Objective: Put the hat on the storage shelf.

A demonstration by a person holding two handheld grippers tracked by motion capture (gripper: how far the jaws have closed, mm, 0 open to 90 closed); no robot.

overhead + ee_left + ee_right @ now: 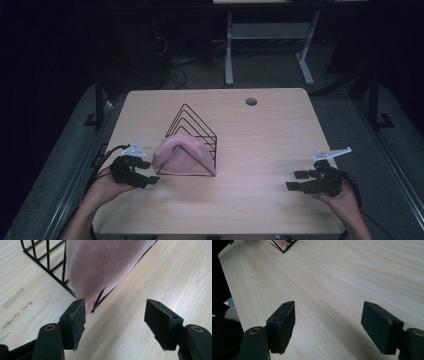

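A pink knitted hat (177,156) lies draped over the near end of a black wire rack (197,129) in the middle of the table. My left gripper (149,171) is just left of the hat, open, with nothing between its jaws. In the left gripper view the hat (105,265) hangs over the rack's wire (47,262) right ahead of the open gripper (115,323). My right gripper (297,181) is held at the table's right side, open and empty, far from the rack. In the right gripper view the open gripper (329,326) is over bare wood, with the rack's corner (287,246) far off.
The light wooden table (260,145) has a round cable hole (251,101) at the back right. Behind it stand a white desk frame (270,45) and cables on a dark floor. Faint scuff marks (13,298) show on the wood left of the rack.
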